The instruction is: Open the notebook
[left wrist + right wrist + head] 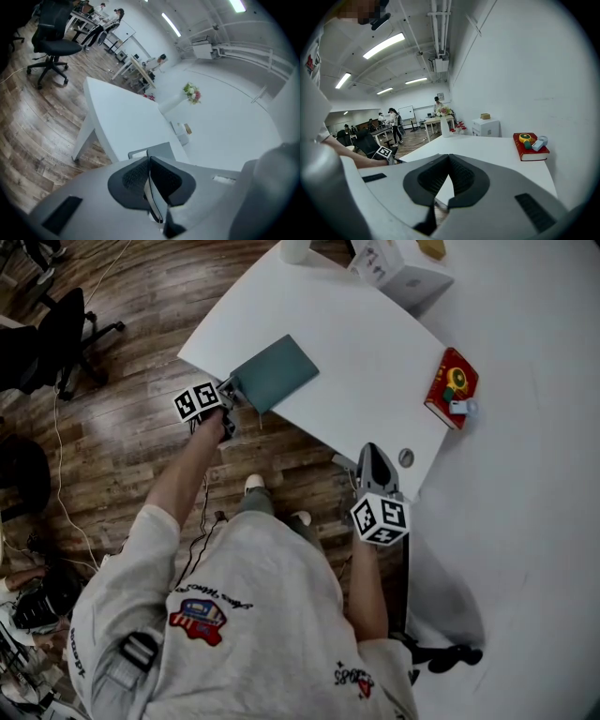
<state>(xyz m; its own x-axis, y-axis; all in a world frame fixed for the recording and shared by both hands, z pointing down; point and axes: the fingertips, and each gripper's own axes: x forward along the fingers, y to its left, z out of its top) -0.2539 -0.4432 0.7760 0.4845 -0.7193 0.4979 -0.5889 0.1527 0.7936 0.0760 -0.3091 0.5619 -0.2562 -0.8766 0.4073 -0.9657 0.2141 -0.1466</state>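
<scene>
One notebook (277,371): rectangular, thin, with a plain matte teal cover and no lettering that can be made out. It lies flat with the cover down on the white table (356,343), hard against the near edge and close to the table's left corner.

One left gripper (228,393), yours: grey moulded body, dark ribbed pads, and a cube of black-and-white square markers. Its jaws are pinched together on the notebook's near corner, with thin sheet edges showing between the pads.

One right gripper (449,159), yours: same make. Its jaws are closed pad to pad with nothing between them. It is held off the table's near edge, well apart from the notebook.

One table: smooth white top, curved outline, with a small round metal disc (406,457) set near the edge.

One red book (452,385): hardback, at the right side of the table. A round yellow-and-green object (457,378) and a small white-and-blue piece (461,407) sit on it. Its cover print is too small to read.

One white box (398,268) at the far end, with dark marks on its side that are illegible.

One white vase (443,125) with flowers, beyond it.

One black office chair (54,44) on a glossy wood-plank floor (122,446).
</scene>
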